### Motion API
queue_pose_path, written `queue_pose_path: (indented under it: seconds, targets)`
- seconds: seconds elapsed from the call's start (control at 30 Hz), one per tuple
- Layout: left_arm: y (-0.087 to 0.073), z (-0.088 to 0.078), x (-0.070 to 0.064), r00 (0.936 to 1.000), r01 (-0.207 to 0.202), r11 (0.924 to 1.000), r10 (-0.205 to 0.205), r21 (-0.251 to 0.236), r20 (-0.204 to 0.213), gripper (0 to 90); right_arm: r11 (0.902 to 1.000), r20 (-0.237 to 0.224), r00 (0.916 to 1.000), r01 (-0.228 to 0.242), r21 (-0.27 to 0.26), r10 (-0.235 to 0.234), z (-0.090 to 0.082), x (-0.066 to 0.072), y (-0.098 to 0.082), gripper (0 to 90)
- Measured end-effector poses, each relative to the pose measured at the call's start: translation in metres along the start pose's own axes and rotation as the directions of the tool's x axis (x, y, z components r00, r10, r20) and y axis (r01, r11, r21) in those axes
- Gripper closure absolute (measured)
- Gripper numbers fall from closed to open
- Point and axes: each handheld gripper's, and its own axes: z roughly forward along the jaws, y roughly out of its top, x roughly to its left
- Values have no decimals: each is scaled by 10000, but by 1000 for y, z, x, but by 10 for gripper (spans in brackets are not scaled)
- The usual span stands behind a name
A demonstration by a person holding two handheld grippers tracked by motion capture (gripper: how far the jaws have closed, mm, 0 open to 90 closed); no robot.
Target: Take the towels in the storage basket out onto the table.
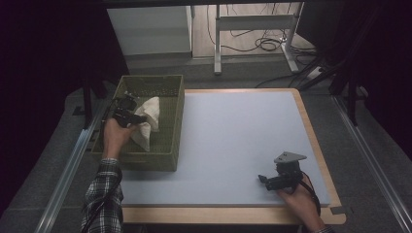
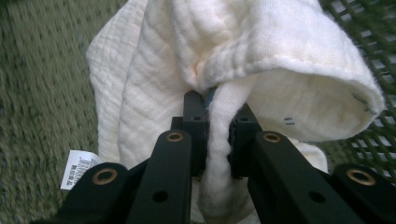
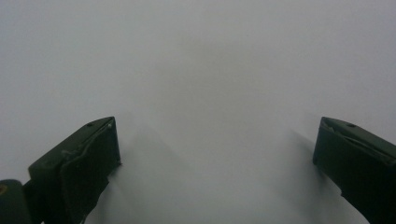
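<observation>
A crumpled white, ribbed cotton cloth (image 1: pixel 147 121) with a small sewn label, bunched and draped inside the olive-green perforated plastic basket (image 1: pixel 172 124) at the table's nine o'clock

Crinkled white cotton cloth (image 2: pixel 233 56); olive plastic mesh basket (image 1: pixel 167 104); matt table (image 1: pixel 243 141).

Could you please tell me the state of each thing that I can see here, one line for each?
white cloth: bunched, a fold pinched between the left tongs, above the basket floor.
left tongs: shut on the white cloth.
right tongs: open, nothing between them, over the mat.
green basket: upright, at the table's left edge.
light blue mat: lying flat.
</observation>
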Motion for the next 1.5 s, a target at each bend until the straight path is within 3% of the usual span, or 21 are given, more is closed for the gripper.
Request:
queue_pose_path:
  seconds: [0.23, 0.47, 0.7, 0.87, 1.07, 1.5]
  targets:
    - [-3, -16, -5, 9994, -326, 9944, 336, -1003, 79, 813, 10000, 3, 10000, 1, 2, -1, 0, 0, 0, 5]
    - [-4, -35, -10, 9991, -328, 9728, 377, -2293, 172, 813, 10000, 3, 10000, 0, 6, 0, 0, 0, 0, 5]
    - [-3, -51, -18, 9983, -469, 9528, 553, -3001, 197, 813, 10000, 7, 10000, 0, 6, 0, 0, 0, 0, 5]
    - [-2, -61, -23, 9975, -632, 9405, 704, -3339, 95, 812, 10000, 6, 10000, 3, 7, -3, 0, 0, 0, 5]
    - [0, -77, -28, 9969, -766, 9200, 782, -3843, -115, 812, 10000, 7, 10000, 0, 8, 0, 0, 0, 0, 5]
    - [14, -108, -39, 9942, -1027, 8941, 1058, -4359, -172, 811, 10000, 4, 10000, -4, 10, 4, 0, 0, 0, 5]
